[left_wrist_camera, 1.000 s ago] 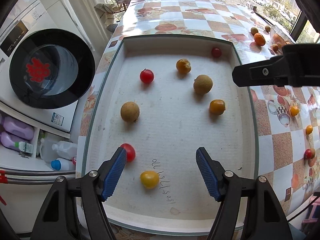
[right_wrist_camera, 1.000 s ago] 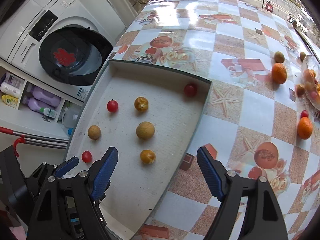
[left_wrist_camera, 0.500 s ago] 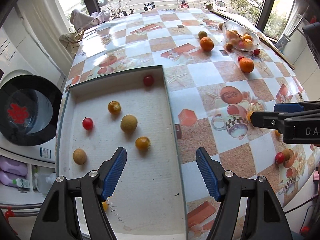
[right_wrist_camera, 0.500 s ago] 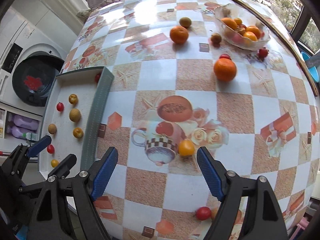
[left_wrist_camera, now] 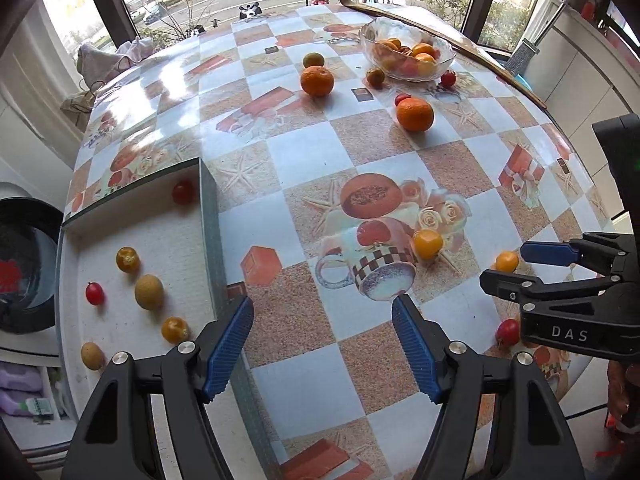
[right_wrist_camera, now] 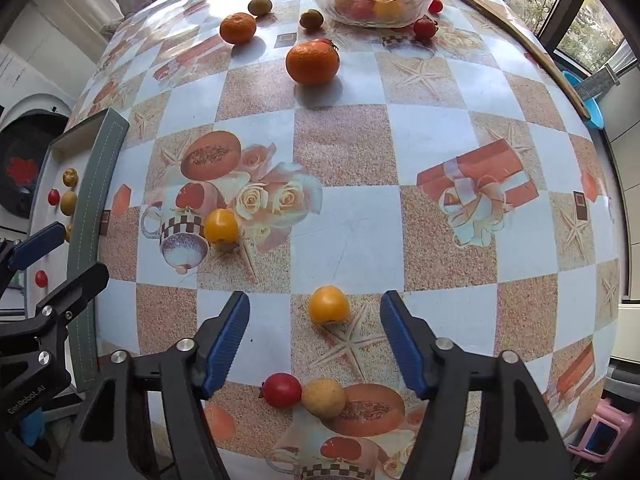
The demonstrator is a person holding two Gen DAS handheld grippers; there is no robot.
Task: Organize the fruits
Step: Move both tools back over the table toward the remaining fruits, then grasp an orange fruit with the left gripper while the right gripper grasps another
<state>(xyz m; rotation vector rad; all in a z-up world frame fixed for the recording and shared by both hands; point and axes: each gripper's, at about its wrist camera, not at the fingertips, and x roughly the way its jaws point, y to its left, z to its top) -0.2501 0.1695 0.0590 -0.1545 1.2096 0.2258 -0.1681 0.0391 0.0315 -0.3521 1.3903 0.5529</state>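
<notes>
My right gripper (right_wrist_camera: 316, 340) is open over the table, a small yellow-orange fruit (right_wrist_camera: 329, 304) lying between and just beyond its fingertips. A red cherry tomato (right_wrist_camera: 281, 390) and a tan round fruit (right_wrist_camera: 323, 397) lie under it. Another yellow fruit (right_wrist_camera: 221, 225) lies to the left. My left gripper (left_wrist_camera: 323, 346) is open and empty above the right wall of the white tray (left_wrist_camera: 210, 240), which holds several small fruits such as a tan one (left_wrist_camera: 149, 291). The right gripper also shows in the left wrist view (left_wrist_camera: 520, 268).
A glass bowl (right_wrist_camera: 372, 20) of fruit stands at the far side, with two oranges (right_wrist_camera: 312, 62) (right_wrist_camera: 237, 28) and small fruits around it. A washing machine (left_wrist_camera: 24, 264) stands left of the table. The table's round edge falls off at the right.
Both grippers have swung right, from over the tray to the patterned tabletop. The right gripper now hangs over the yellow-orange fruit. Both stay open.
</notes>
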